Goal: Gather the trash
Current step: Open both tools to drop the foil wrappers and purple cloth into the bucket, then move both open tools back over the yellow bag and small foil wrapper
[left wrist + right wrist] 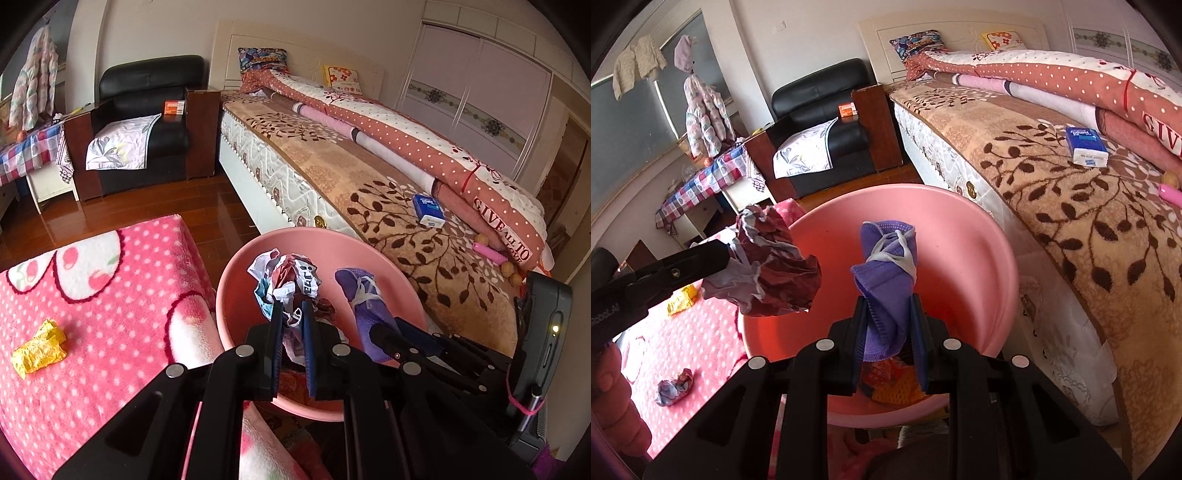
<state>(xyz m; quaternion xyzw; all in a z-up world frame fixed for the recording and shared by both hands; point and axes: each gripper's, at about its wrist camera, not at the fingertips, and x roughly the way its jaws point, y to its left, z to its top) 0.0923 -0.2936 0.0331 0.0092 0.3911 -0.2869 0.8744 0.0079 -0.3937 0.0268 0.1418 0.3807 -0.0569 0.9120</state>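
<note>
A pink plastic basin point(388, 266) point(979, 258) sits between the pink dotted blanket and the bed. My left gripper point(293, 308) is shut on a crumpled printed paper ball point(286, 278) and holds it over the basin; the ball also shows in the right wrist view point(772, 262). My right gripper point(888, 301) is shut on a rolled purple face mask point(886, 258) over the basin; the mask also shows in the left wrist view point(360, 295). Some coloured trash point(894, 384) lies in the basin's bottom.
A yellow crumpled wrapper point(38, 349) point(679, 299) and a small crumpled paper point(674, 386) lie on the pink blanket point(92, 302). The bed point(369, 177) at right carries a blue tissue pack point(428, 210) point(1086, 146) and quilts. A black armchair point(147, 122) stands behind.
</note>
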